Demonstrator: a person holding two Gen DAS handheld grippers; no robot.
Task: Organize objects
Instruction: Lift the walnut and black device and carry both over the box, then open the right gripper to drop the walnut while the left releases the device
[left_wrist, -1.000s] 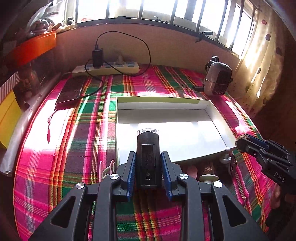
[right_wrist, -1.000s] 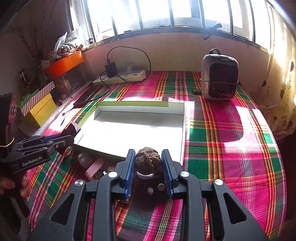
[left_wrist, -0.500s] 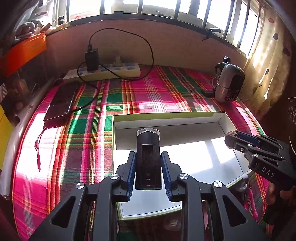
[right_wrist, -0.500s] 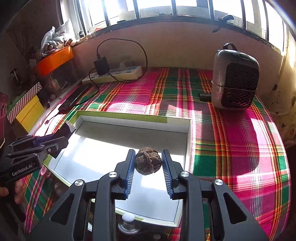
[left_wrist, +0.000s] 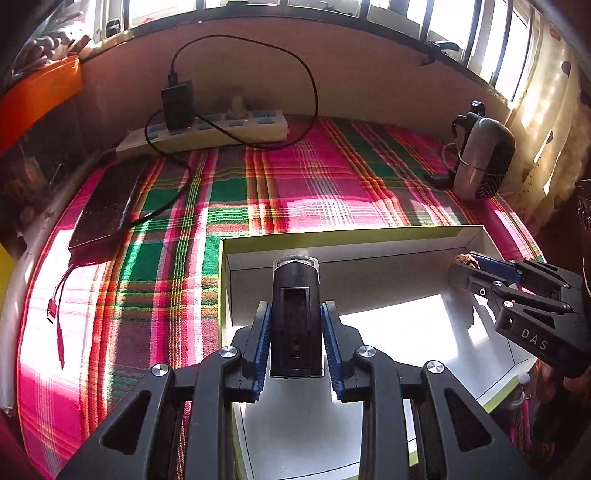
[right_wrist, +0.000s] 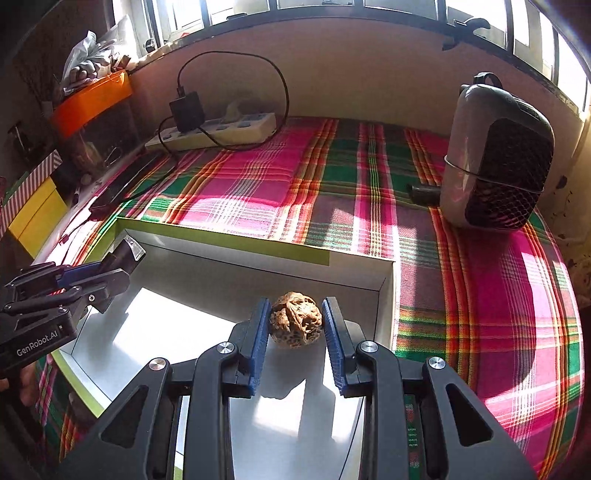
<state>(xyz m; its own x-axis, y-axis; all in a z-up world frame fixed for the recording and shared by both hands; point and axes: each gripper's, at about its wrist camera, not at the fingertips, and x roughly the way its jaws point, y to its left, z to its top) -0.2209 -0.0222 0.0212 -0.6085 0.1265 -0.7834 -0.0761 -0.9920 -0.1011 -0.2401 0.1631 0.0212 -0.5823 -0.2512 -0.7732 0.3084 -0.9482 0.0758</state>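
Left tongs (left_wrist: 295, 317) clamp black oblong device with clear cap (left_wrist: 295, 314), upright between blue pads, above left part of white box with green rim (left_wrist: 332, 234). Right tongs (right_wrist: 294, 325) grip wrinkled brown walnut (right_wrist: 294, 324), above box's right far corner. Box lies on plaid cloth (right_wrist: 258, 184) over counter. Grey heater (right_wrist: 495, 155) at 2 o'clock from box, power strip (right_wrist: 214, 133) at 11 o'clock, dark phone (left_wrist: 107, 206) at 10 o'clock.
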